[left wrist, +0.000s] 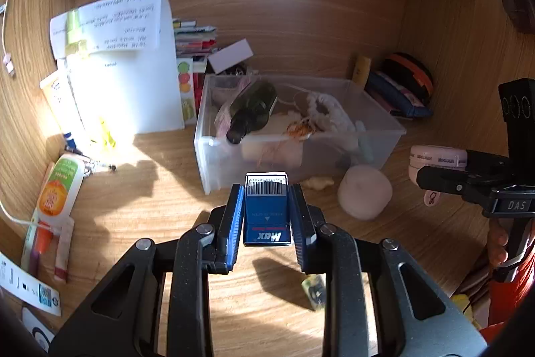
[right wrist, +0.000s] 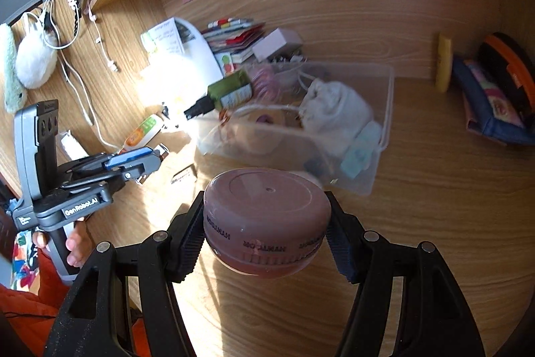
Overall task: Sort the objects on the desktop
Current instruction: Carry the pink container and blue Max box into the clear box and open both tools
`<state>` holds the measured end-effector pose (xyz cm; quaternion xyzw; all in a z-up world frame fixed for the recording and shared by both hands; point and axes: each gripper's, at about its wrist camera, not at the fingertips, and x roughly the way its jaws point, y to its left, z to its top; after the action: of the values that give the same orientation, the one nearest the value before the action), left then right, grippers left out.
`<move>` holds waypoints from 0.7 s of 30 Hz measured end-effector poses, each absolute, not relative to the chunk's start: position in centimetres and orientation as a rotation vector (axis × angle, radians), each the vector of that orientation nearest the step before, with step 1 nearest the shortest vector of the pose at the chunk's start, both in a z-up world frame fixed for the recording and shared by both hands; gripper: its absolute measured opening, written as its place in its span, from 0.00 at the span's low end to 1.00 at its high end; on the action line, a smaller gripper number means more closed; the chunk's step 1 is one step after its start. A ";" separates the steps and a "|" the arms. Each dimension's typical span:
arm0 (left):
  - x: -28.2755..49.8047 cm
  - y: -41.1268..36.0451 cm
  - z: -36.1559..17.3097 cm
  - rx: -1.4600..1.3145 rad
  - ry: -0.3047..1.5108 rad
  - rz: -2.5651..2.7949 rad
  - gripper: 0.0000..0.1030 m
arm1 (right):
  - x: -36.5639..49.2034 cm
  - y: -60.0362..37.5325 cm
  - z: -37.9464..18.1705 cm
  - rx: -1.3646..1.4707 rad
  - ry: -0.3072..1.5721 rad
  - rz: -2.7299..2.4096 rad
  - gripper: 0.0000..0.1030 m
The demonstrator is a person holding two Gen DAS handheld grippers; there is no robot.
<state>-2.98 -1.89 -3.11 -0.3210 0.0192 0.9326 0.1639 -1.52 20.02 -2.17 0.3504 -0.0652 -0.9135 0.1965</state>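
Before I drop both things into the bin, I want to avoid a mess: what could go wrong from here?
1. The clear bin is already crowded; the dark bottle lies tilted near its front rim and could be knocked.
2. The right gripper pinches the round jar only at its sides, so it might slip.
3. The small blue box in the left gripper could clip the bin's front wall.
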 end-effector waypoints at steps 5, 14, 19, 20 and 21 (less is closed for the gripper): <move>-3.9 -1.0 -1.7 -0.861 0.066 2.672 0.26 | -2.3 21.0 -0.9 0.937 -0.173 -2.582 0.59; -6.2 -0.1 0.1 -0.802 0.063 2.679 0.26 | -4.2 22.5 0.9 0.876 -0.170 -2.613 0.59; -7.6 0.4 1.0 -0.787 0.072 2.661 0.26 | -6.1 22.9 1.4 0.876 -0.151 -2.630 0.59; -7.9 0.6 1.3 -0.781 0.077 2.656 0.26 | -6.5 23.0 1.5 0.876 -0.149 -2.632 0.59; -8.2 0.7 1.6 -0.775 0.077 2.650 0.26 | -7.0 23.1 1.6 0.878 -0.144 -2.634 0.59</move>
<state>-8.16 0.75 1.56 -0.2756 0.0275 0.9422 0.1885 -7.00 23.07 1.60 0.3107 -0.0511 -0.9320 0.1795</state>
